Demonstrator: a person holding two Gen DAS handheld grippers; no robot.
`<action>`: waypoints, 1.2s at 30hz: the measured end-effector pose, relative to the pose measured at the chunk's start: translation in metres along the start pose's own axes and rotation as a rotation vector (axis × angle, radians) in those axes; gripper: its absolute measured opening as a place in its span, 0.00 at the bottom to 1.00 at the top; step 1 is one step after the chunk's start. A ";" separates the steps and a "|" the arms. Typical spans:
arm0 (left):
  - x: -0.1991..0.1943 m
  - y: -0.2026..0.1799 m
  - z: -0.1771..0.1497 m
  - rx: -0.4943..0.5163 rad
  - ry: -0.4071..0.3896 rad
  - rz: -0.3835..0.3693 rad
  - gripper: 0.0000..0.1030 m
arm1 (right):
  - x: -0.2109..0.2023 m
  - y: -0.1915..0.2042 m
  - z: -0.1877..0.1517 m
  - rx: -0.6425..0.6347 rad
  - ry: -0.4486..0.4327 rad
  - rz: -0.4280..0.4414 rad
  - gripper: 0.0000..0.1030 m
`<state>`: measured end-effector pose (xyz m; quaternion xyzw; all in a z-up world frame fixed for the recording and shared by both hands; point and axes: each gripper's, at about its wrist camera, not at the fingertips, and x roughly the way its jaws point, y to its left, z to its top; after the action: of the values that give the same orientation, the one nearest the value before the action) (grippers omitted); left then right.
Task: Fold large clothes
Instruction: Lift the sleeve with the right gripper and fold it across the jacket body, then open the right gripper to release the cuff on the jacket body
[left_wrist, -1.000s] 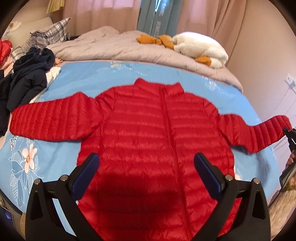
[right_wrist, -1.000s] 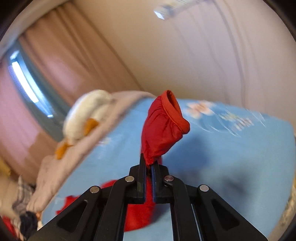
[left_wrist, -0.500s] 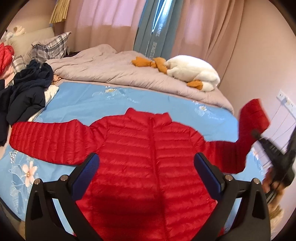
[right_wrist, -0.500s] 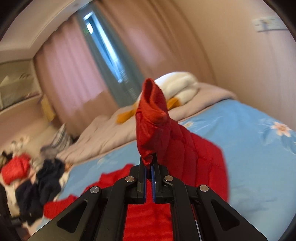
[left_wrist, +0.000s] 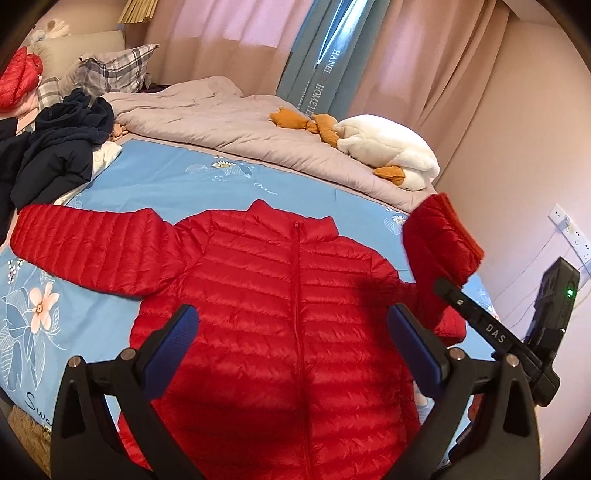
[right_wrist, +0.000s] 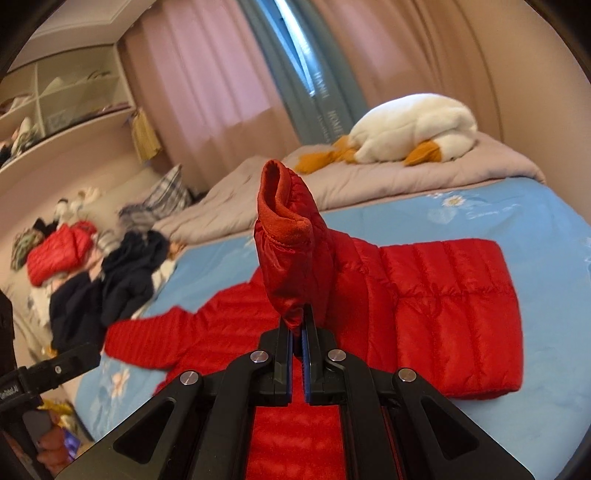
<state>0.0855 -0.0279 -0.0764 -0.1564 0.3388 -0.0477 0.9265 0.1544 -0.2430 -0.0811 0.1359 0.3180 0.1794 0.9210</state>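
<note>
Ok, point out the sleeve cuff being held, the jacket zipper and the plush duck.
sleeve cuff (right_wrist: 284, 221), right wrist view, folded opening.
jacket zipper (left_wrist: 297, 295), left wrist view, mid-chest.
plush duck (left_wrist: 384, 147), left wrist view, white body.

Jacket (left_wrist: 288, 317): flat on bed (left_wrist: 177, 184), front up, collar twd far side.
Sleeve w/ cuff (right_wrist: 282, 218): lifted above jacket, pinched in right claw (right_wrist: 297, 332).
Left claw (left_wrist: 291, 350): over jacket's lower half, apart from it.
Quilt (left_wrist: 221, 122): behind jacket; plush toy (left_wrist: 388, 147) on it.
Clothes pile (left_wrist: 55, 147): far-left of jacket.
</note>
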 end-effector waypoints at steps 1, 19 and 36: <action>0.000 0.003 -0.002 -0.007 0.001 0.003 0.99 | 0.004 0.004 -0.002 -0.002 0.016 0.010 0.05; 0.008 0.044 -0.020 -0.092 0.044 0.079 0.99 | 0.050 0.047 -0.037 -0.153 0.249 0.048 0.05; 0.033 0.053 -0.029 -0.104 0.116 0.104 0.99 | 0.089 0.053 -0.070 -0.201 0.464 0.041 0.05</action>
<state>0.0915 0.0086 -0.1351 -0.1832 0.4016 0.0092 0.8972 0.1625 -0.1483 -0.1625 0.0054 0.4988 0.2550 0.8284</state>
